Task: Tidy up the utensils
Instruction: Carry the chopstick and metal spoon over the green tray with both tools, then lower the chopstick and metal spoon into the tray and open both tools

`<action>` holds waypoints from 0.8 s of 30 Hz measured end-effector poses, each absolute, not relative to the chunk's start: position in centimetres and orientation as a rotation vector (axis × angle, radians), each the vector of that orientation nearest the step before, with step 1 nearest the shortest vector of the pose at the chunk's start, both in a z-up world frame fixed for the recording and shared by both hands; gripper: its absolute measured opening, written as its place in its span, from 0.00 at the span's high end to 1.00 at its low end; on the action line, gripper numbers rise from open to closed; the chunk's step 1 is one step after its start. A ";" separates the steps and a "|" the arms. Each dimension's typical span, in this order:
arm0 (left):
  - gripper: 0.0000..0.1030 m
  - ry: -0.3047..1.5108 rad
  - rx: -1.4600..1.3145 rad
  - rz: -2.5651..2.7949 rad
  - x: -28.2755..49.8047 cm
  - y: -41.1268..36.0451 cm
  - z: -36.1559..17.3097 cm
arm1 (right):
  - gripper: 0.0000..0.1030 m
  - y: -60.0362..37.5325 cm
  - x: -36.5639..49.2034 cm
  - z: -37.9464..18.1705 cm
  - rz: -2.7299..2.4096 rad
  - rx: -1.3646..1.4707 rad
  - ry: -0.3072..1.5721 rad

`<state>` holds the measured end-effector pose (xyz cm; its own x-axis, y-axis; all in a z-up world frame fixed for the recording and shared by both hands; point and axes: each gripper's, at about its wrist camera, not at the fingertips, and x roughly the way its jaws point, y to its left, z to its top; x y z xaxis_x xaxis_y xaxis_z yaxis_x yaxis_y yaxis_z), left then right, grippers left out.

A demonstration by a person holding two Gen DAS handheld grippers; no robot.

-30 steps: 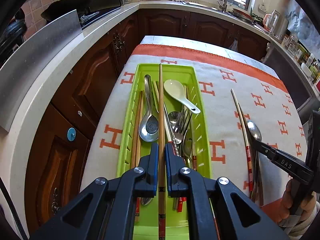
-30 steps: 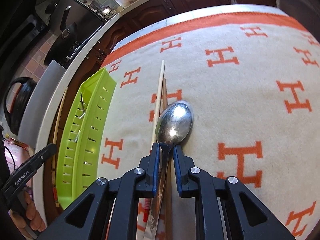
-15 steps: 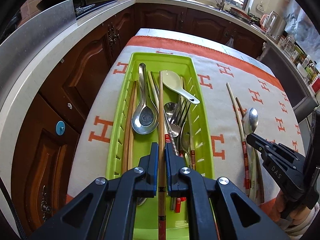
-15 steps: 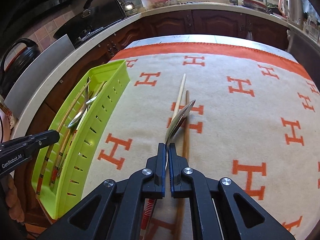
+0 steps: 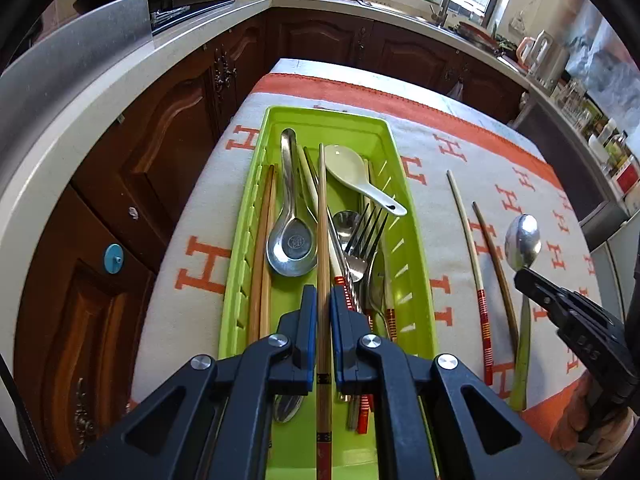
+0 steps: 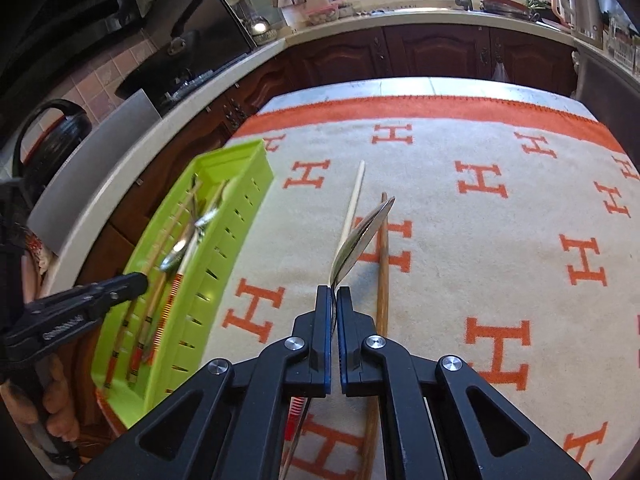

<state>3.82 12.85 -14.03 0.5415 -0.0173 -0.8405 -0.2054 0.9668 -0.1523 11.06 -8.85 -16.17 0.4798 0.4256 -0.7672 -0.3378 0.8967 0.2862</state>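
1. My left gripper [image 5: 323, 300] has its fingers clamped on a bamboo chopstick [image 5: 322, 216], which runs toward twelve o'clock over the green tray [image 5: 416, 280].
2. My right gripper [image 6: 334, 300] has just been closing; its fingers are now clamped on the neck of a steel spoon [image 6: 362, 240], the bowl tilted on edge above the cloth [image 6: 500, 240].
3. In the tray lie a metal ladle-spoon [image 5: 290, 240], a white soup spoon [image 5: 352, 176], a fork [image 5: 362, 240] and more chopsticks.
4. On the worktop cloth, at three o'clock of the tray, two loose chopsticks lie side by side: a pale one [image 6: 352, 204] and a brown one [image 6: 383, 272].
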 end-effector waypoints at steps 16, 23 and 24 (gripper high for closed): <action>0.64 0.961 -0.361 0.121 2.9 15.1 -14.0 | 0.98 -5.4 10.6 -8.3 0.635 0.153 0.914; 0.63 0.955 -0.330 0.171 1.3 16.7 -12.5 | 0.98 1.0 11.2 -9.2 0.713 0.081 0.982; 0.61 0.949 -0.333 0.170 1.1 17.0 -12.3 | 0.98 2.1 11.3 -9.6 0.717 0.058 0.992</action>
<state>1.10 16.96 -12.32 0.5744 -0.0032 -0.8186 -0.2865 0.9360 -0.2047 11.35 2.09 -9.61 0.3396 0.5759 -0.7436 -0.5256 0.7719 0.3577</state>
